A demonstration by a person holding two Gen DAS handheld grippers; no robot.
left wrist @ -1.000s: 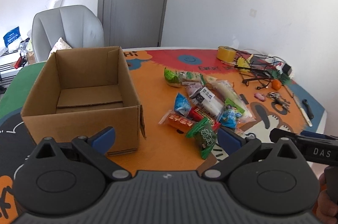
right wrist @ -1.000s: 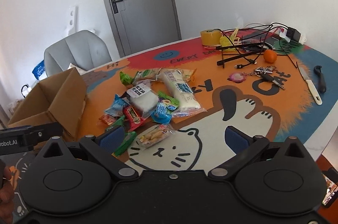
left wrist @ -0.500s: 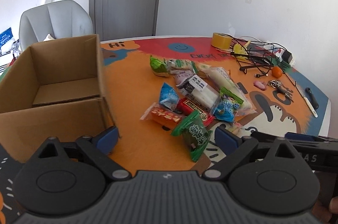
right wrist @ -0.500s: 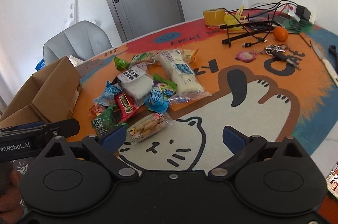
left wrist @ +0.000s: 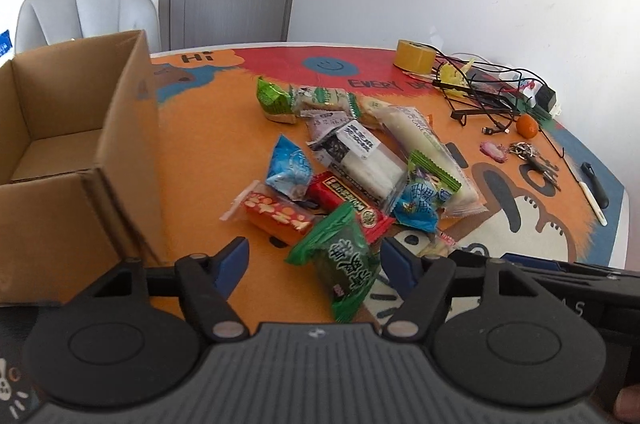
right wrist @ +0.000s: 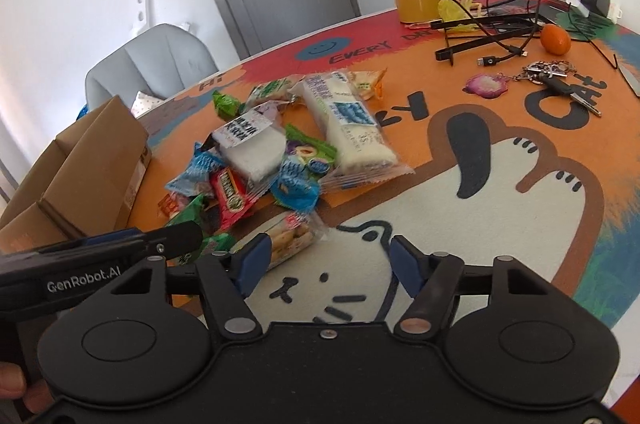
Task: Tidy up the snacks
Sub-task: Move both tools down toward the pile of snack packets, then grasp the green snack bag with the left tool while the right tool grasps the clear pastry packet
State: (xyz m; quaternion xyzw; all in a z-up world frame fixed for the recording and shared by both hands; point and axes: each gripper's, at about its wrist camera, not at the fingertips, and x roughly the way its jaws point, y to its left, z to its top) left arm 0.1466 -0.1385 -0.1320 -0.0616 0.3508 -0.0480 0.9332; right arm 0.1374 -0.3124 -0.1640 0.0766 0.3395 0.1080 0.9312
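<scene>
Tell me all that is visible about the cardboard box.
The cardboard box is plain brown corrugated card, open at the top, standing upright on the table at the left of the snack pile. Inside, only its folded bottom flaps show; no snack is visible there. Nothing touches it except the table; the left tongs are open and apart from it.
</scene>
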